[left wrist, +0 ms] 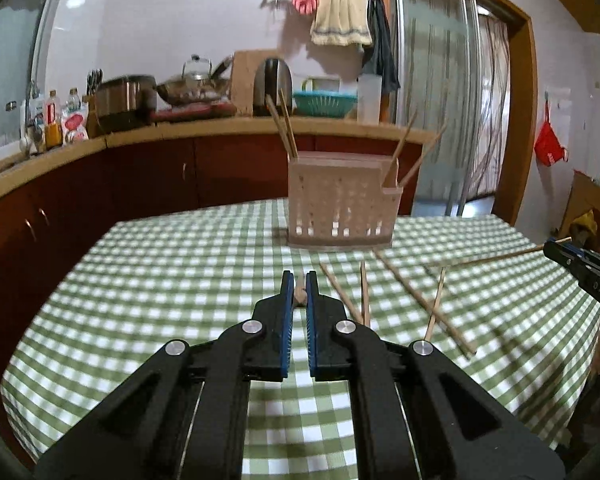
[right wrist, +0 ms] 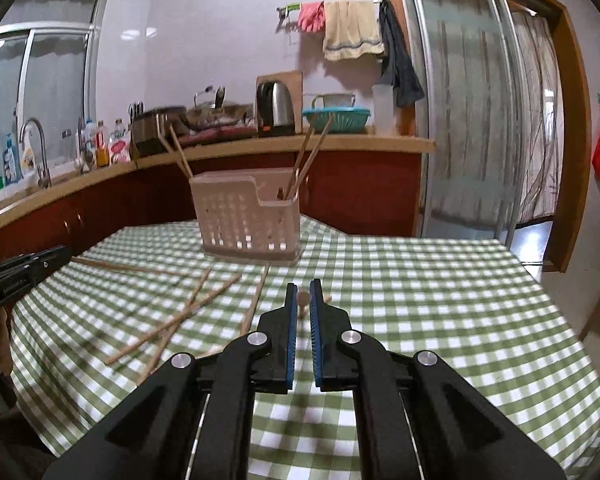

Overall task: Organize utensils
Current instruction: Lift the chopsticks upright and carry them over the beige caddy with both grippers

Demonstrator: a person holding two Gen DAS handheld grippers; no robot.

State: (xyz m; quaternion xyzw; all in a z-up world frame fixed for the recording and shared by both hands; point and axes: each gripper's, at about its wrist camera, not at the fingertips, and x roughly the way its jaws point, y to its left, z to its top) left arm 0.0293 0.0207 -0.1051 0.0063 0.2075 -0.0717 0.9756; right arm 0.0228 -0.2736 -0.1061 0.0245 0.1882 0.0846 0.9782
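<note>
Table with green-check cloth fills the lower part of both views; kitchen counter runs behind it.

Pink perforated utensil basket stands upright on the far side of the table, dead ahead of my left tongs and ahead, slightly left, of my right. It already holds chopsticks: two leaning in the main bin, two in the small side compartment.

Loose chopsticks lie scattered on the cloth between basket and tongs, some crossing each other. From the left wrist view they sit just to the right of my fingers; from the right wrist view they sit to the left.

Left tongs: jaws nearly closed, narrow gap, pinching one chopstick end-on between the blue pads. Held above the cloth, well short of the basket.

Right tongs: same state, narrow gap, clamped on a chopstick seen end-on. In the left wrist view that stick shows sticking out sideways from the right tongs' tip, over the right part of the table.
</note>
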